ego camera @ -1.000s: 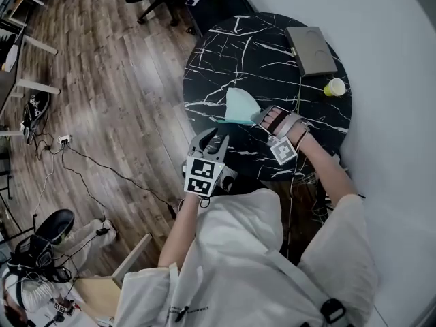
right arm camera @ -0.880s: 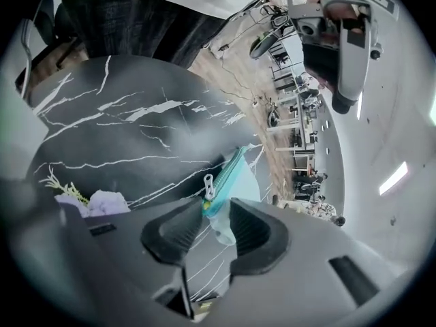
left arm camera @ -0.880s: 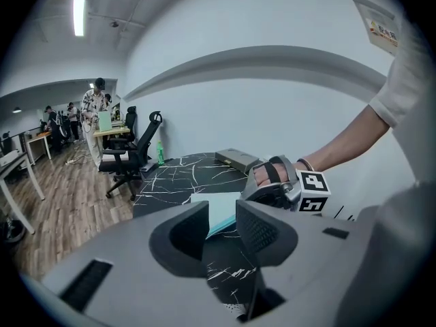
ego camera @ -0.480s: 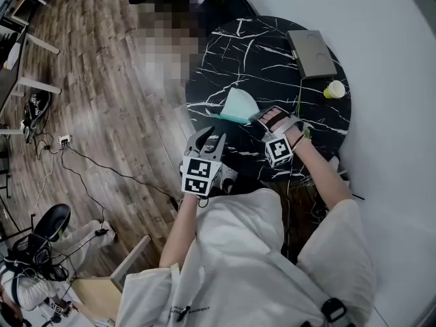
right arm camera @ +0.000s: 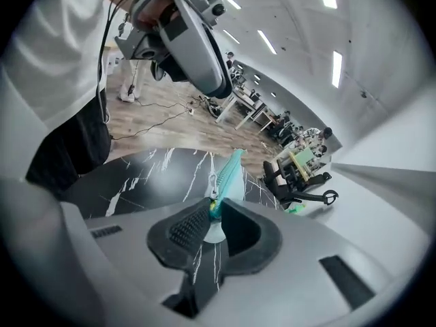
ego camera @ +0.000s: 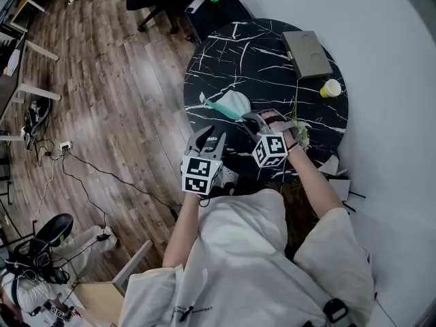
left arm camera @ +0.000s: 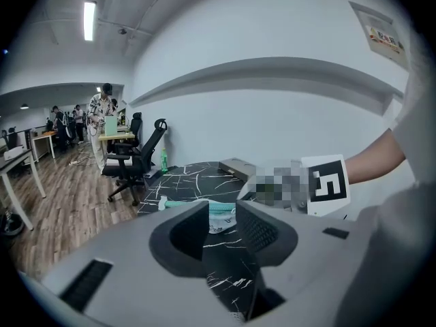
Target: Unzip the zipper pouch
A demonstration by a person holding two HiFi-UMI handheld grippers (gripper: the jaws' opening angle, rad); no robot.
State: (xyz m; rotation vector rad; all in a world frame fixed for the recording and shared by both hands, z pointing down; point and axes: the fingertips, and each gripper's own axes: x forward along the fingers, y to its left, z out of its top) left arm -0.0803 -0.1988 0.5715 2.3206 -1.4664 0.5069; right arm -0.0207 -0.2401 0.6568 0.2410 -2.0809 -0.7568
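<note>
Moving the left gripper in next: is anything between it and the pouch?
Nothing visible. Only bare table lies between the open left gripper and the pouch; the right gripper, jaws closing, pinches the pouch's end off to the side.

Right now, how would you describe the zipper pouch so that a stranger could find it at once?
Look at the round black marble table. Near the edge closest to the person is the zipper pouch, one end between the closing jaws of the right gripper. It is the only teal thing there, unlike the flat grey box and the yellow cup.
</note>
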